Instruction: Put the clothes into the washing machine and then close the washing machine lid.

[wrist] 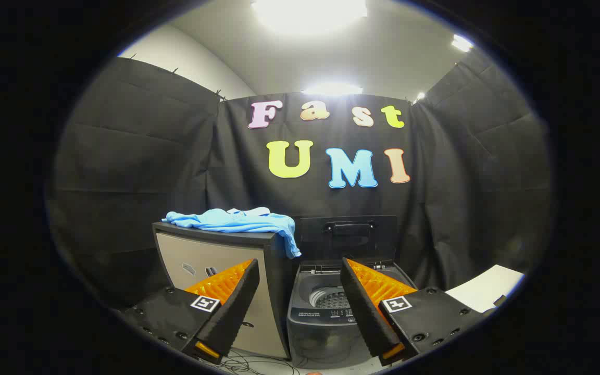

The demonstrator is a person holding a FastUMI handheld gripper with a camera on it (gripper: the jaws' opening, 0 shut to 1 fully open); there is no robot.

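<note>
Gripper view: clothes (237, 223) lie beyond open-fingered gripper (300, 276).

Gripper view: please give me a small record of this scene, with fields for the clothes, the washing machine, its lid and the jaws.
clothes: blue garment lying on top of the cabinet, one end hanging over the edge beside the washer
washing machine: beside the cabinet, drum visible
lid: raised upright, open
gripper: jaws open, holding nothing, well short of the clothes
task stage: clothes not yet picked up
</note>
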